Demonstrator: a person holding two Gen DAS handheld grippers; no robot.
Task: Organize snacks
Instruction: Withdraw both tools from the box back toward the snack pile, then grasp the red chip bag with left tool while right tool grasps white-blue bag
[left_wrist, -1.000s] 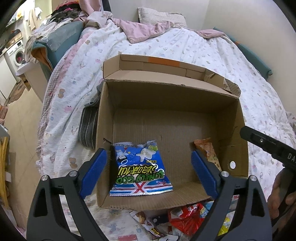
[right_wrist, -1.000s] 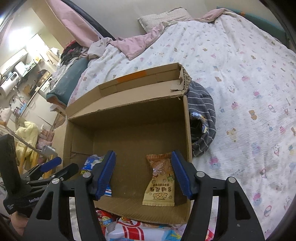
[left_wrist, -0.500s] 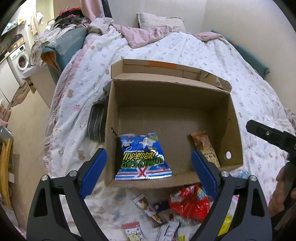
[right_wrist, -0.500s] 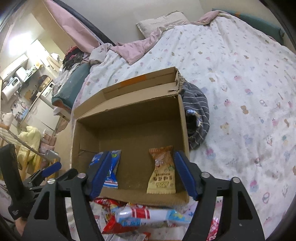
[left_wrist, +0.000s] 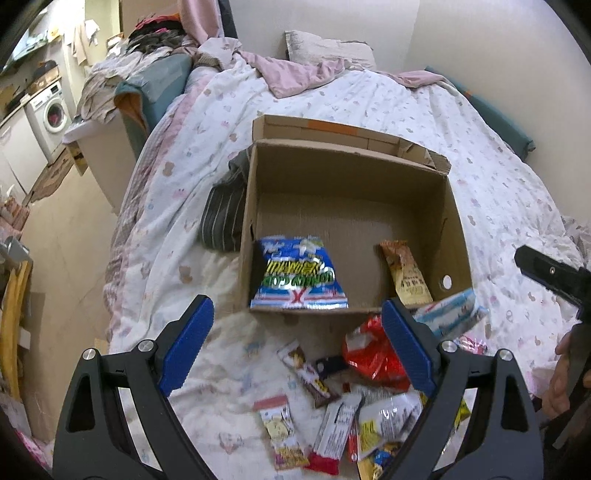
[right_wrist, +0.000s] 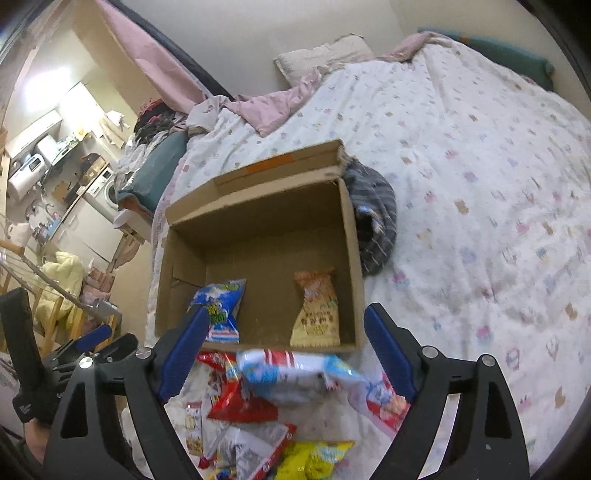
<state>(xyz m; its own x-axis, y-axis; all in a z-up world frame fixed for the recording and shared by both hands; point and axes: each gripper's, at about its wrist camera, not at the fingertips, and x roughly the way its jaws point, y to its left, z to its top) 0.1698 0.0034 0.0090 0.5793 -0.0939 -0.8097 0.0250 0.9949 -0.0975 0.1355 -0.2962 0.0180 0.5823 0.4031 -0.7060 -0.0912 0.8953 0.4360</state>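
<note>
Both of my grippers have drawn back from the cardboard box (left_wrist: 354, 206) since the earlier frames, exposing the loose snack pile (left_wrist: 354, 391) on the bed (left_wrist: 480, 155) just in front of its near wall. My right gripper (right_wrist: 286, 354) has just been opening its jaws and now stands wide with nothing gripped; my left gripper (left_wrist: 295, 347) also stands wide and empty. Inside the box, the blue snack bag (left_wrist: 299, 277) lies at the near left and the orange snack packet (left_wrist: 406, 273) at the near right, well apart from each other.
</note>
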